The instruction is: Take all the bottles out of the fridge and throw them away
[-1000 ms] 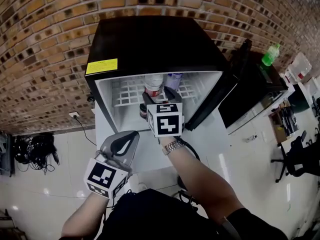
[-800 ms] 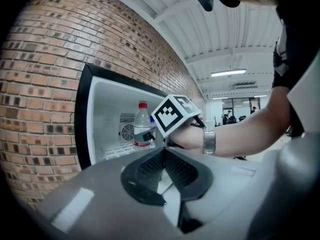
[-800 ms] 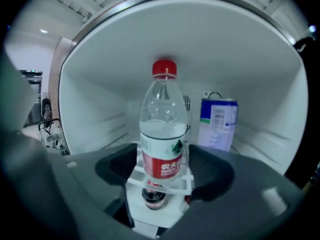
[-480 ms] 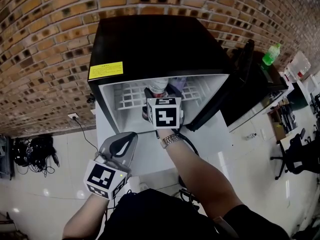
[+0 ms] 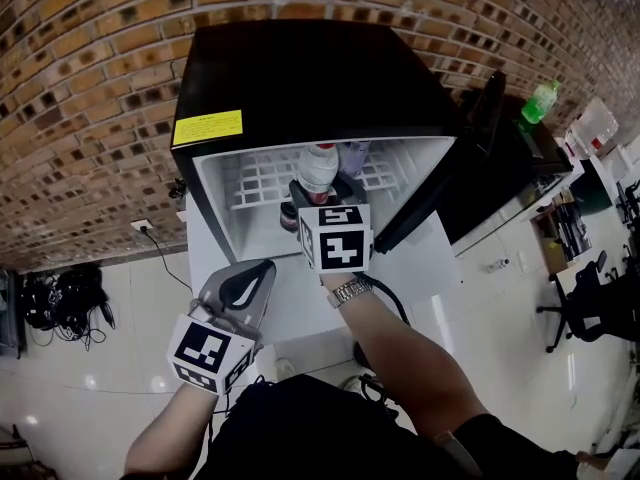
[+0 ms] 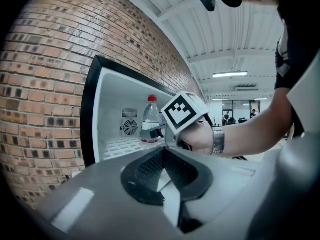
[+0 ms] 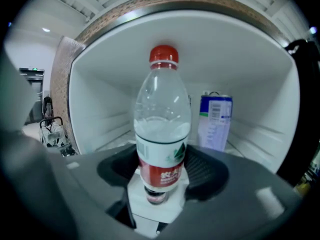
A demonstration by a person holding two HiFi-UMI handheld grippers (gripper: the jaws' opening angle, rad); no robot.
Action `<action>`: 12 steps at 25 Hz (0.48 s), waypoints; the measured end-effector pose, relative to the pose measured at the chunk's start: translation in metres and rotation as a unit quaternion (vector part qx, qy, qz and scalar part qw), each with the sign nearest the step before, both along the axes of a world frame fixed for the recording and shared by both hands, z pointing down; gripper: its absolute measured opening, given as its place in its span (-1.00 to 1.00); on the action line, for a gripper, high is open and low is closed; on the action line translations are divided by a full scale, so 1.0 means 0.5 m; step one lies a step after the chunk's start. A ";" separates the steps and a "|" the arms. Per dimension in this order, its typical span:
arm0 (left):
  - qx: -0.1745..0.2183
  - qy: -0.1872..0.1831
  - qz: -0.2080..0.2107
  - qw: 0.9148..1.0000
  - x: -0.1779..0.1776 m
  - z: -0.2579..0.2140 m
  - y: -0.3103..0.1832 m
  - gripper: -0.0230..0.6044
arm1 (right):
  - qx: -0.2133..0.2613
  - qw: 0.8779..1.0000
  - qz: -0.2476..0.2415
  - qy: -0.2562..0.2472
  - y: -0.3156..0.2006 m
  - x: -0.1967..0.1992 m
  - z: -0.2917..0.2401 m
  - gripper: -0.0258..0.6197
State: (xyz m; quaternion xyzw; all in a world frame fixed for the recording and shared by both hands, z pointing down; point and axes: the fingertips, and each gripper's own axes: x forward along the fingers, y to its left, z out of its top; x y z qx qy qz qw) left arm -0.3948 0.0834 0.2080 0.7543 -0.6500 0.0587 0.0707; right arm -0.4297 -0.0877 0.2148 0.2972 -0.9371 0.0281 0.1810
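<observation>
A clear water bottle (image 7: 162, 134) with a red cap and a red label stands upright at the front of the open mini fridge (image 5: 300, 78). My right gripper (image 7: 162, 170) reaches into the fridge. Its jaws have just been closing, and its pads now press on the label from both sides. The head view shows the same bottle (image 5: 318, 171) just beyond the right gripper (image 5: 318, 196) and its marker cube. My left gripper (image 5: 245, 288) hangs shut and empty in front of the fridge, low and to the left. From the left gripper (image 6: 162, 159) view the bottle (image 6: 150, 119) shows side-on.
A blue and white carton (image 7: 215, 121) stands behind and to the right of the bottle on the white wire shelf (image 5: 255, 183). The fridge door (image 5: 480, 133) hangs open to the right. A green bottle (image 5: 540, 103) stands on a dark table at far right. A brick wall stands behind.
My right gripper went a little deeper into the fridge, then drew back toward me. More of the bottle now shows below the fridge's top edge. The left gripper stayed put.
</observation>
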 end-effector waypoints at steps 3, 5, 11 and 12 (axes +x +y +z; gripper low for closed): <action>-0.002 0.000 0.009 1.000 0.016 0.003 -0.001 -0.92 | 0.000 1.000 -0.006 -0.002 0.023 0.028 0.000 -0.05; -0.003 0.000 0.014 1.000 0.027 0.005 -0.003 -0.92 | 0.001 1.000 -0.008 -0.004 0.037 0.049 -0.001 -0.05; -0.011 0.000 0.028 1.000 0.067 0.018 -0.020 -0.92 | 0.011 1.000 -0.012 -0.014 0.070 0.126 -0.017 -0.06; -0.013 0.000 0.031 0.999 0.076 0.020 -0.023 -0.92 | 0.013 1.000 -0.013 -0.015 0.075 0.141 -0.020 -0.06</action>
